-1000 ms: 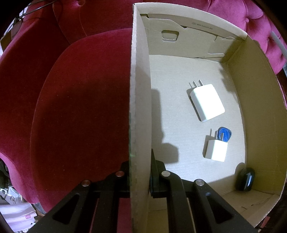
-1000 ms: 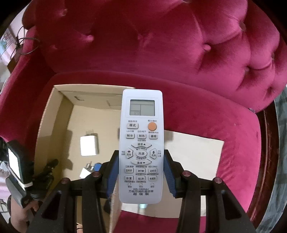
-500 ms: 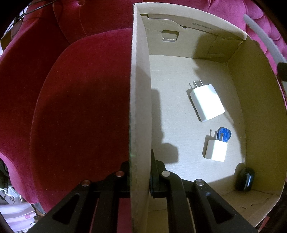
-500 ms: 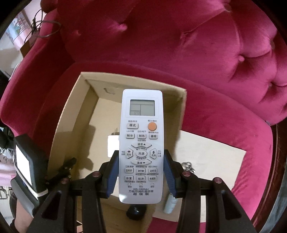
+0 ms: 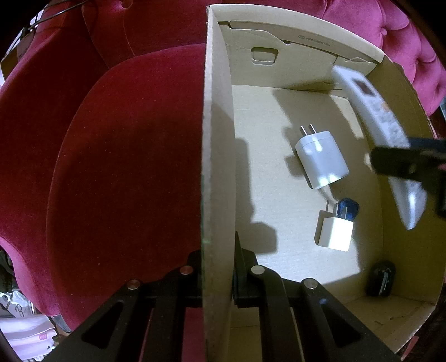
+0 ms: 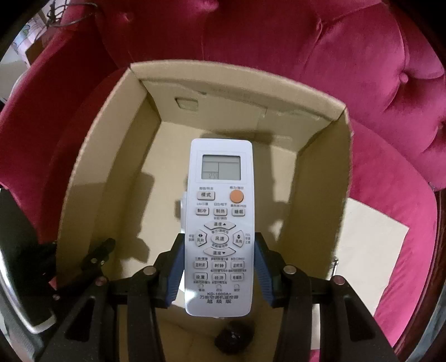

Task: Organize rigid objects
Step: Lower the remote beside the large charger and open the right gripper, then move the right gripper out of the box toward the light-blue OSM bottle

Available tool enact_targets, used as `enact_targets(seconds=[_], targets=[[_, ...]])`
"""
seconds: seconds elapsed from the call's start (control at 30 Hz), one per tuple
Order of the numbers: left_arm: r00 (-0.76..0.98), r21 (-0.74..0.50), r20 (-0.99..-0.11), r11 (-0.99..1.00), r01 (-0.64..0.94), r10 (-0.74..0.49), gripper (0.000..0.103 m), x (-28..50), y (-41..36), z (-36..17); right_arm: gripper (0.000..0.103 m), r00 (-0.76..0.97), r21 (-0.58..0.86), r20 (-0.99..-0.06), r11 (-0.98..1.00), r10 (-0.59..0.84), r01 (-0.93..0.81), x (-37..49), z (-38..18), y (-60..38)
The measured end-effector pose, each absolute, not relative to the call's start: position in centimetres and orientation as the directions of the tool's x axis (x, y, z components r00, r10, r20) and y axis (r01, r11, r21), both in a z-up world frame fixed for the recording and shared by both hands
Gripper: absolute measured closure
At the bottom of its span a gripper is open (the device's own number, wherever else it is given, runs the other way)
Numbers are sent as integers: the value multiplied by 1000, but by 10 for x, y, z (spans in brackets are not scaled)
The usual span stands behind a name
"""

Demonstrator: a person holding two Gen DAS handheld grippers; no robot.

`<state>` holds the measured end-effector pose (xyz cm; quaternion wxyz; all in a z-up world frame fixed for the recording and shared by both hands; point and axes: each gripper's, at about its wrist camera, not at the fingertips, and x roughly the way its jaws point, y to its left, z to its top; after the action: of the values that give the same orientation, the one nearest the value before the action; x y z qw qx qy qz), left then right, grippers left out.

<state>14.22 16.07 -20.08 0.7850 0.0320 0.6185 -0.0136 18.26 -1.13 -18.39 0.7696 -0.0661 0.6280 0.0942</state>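
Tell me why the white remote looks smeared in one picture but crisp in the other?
Left wrist view: the remote control is motion-blurred, dark shadows crossing the cardboard box floor. Right wrist view: the remote is sharp, its button labels readable, while the box behind is soft and fisheye-curved.

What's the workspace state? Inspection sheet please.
Surface: red velvet chair, cardboard box on its seat.
Job's things: remote over the box; in box large charger, small charger, blue piece, black object.
Clutter: flat white sheet beside box.
Grippers: left gripper shut on box wall; right gripper shut on remote.
Cables: black wire behind chair.
Surroundings: dim, unclear.
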Motion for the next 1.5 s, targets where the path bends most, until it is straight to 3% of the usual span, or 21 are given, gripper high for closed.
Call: enact_targets(seconds=[0.37, 1.0, 1.3, 1.5], targets=[[235, 34, -972, 998, 61, 19, 93, 142, 161, -201, 54, 161, -30, -987, 976, 5, -214, 189, -218, -2], [235, 37, -972, 997, 64, 21, 93, 142, 161, -201, 53, 153, -27, -988, 978, 5, -206, 191, -221, -4], [237, 41, -971, 997, 64, 24, 93, 143, 159, -199, 35, 213, -24, -977, 969, 30, -247, 189, -202, 0], [237, 41, -971, 997, 65, 25, 93, 144, 157, -197, 35, 256, -25, -966, 970, 40, -242, 182, -182, -5]])
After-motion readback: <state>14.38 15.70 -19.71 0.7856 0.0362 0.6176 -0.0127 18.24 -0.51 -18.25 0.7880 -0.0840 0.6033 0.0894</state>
